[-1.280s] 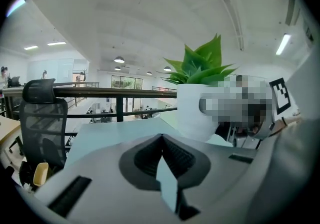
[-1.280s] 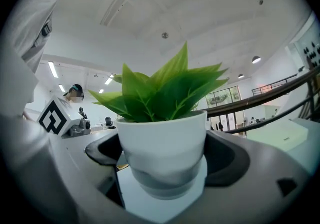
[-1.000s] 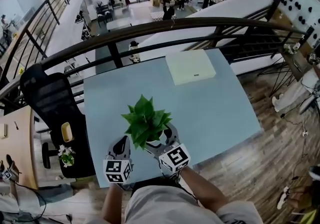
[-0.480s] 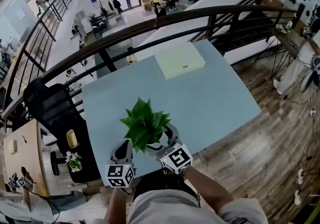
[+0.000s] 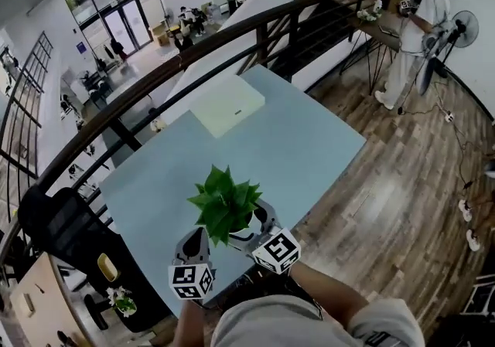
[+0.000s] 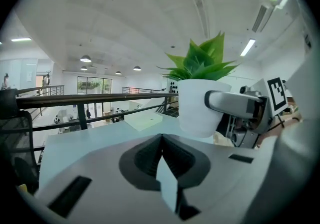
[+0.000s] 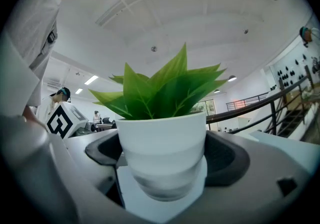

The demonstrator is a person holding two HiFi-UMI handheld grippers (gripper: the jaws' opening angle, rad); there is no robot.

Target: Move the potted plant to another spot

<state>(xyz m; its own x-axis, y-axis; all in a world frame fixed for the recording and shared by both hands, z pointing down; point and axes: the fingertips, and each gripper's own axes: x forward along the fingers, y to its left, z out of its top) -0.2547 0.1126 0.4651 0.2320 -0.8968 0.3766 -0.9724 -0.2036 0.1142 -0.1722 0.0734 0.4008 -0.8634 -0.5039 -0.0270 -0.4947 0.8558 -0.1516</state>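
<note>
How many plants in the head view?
2. The potted plant is in the right gripper over the table; a small flowering plant sits bottom left beside the chair. More may be hidden.

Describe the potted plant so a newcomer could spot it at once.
Find the pale blue table beside the dark railing, then look at its near edge, just ahead of the person. There the right hand-held gripper is clamped on a white pot of broad green leaves; the table's only other item is a flat cream box at the far side.
</note>
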